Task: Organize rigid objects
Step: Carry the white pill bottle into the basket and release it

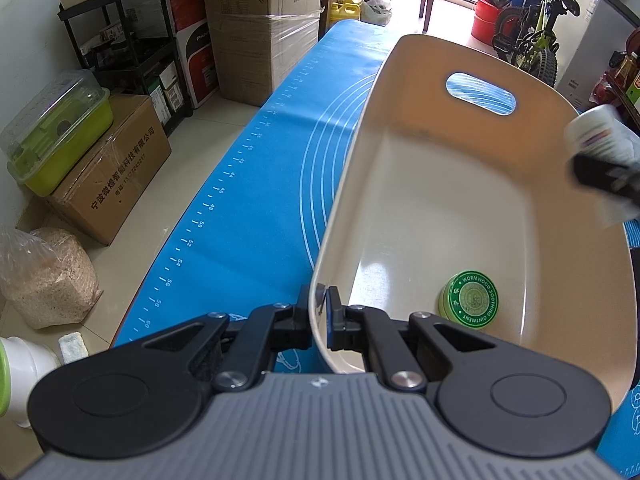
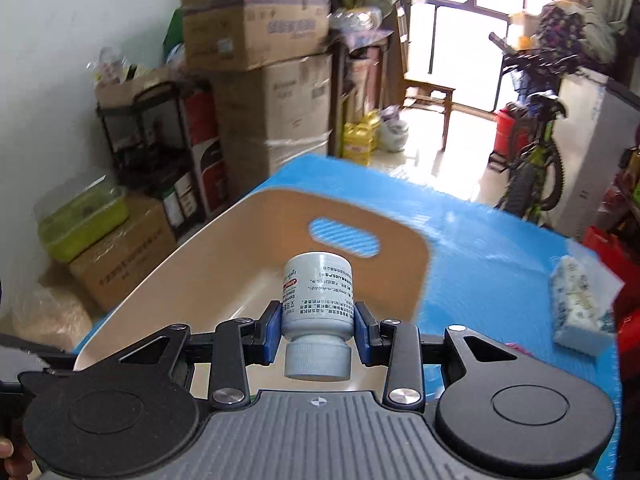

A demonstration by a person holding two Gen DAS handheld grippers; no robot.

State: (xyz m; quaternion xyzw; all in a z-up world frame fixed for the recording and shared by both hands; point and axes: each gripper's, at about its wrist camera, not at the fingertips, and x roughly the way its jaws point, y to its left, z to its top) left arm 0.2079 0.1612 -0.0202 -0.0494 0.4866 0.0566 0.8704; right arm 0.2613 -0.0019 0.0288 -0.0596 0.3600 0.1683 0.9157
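- Your left wrist camera sits just behind the left gripper (image 1: 323,312), close over the near rim of the beige bin (image 1: 460,184), looking steeply down along it toward the counter's (image 1: 256,208) far edge.
- Your right wrist camera rides higher behind the right gripper (image 2: 316,330), facing the same way.
- Both views share the bin, the blue mat and the stacked boxes (image 1: 260,40) past the far-left corner.
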